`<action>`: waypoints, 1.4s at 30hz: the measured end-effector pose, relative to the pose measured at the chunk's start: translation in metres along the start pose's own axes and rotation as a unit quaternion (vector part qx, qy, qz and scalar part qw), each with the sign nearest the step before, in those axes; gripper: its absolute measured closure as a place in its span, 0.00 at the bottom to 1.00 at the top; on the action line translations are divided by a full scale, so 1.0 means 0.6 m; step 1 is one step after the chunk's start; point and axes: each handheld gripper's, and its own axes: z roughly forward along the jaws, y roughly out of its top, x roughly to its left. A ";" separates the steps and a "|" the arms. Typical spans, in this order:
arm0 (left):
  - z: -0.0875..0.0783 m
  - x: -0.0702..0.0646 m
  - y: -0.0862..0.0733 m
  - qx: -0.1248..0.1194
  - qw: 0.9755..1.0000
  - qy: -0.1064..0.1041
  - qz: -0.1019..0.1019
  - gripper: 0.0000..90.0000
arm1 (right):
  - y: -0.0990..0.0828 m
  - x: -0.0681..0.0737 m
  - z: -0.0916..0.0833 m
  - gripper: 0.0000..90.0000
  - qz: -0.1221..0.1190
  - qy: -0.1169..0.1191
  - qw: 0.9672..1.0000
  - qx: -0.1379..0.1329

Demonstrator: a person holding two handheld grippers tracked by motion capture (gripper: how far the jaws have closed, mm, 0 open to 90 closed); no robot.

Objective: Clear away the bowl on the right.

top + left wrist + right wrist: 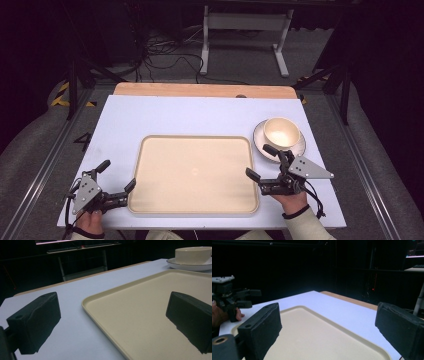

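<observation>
Left gripper (116,181) sits at the tray's (195,210) near-left corner, jaws spread wide, holding nothing. One jaw is out over the table (125,120), the other at the tray's left rim; left gripper view shows that rim (105,322) running between the two jaws. Tray lies flat mid-table, empty, long axis left-right.

Right gripper (259,161) is at the tray's right edge, jaws also spread, empty, pointing in toward the tray; right gripper view shows the tray (312,337) between its jaws and the left gripper (239,297) far off across it.

Cup (279,131) on saucer (299,149) stands just beyond the right gripper, off the tray's far-right corner. Right hand is clearly nearer to it; left is well apart, whole tray between.

Likely next: either both grippers close on the tray's short edges, or the right one swings out to the cup.
</observation>
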 end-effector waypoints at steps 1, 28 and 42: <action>0.000 0.000 0.000 0.000 1.000 0.000 0.000 0.00 | 0.001 -0.001 0.000 0.08 0.000 0.002 1.000 0.002; 0.001 0.000 0.000 0.002 1.000 0.000 0.000 0.00 | 0.037 -0.021 0.005 0.32 -0.047 0.001 0.999 0.014; 0.001 0.000 0.000 0.002 1.000 0.000 -0.001 0.00 | 0.062 -0.085 0.007 0.29 -0.036 -0.032 0.998 0.036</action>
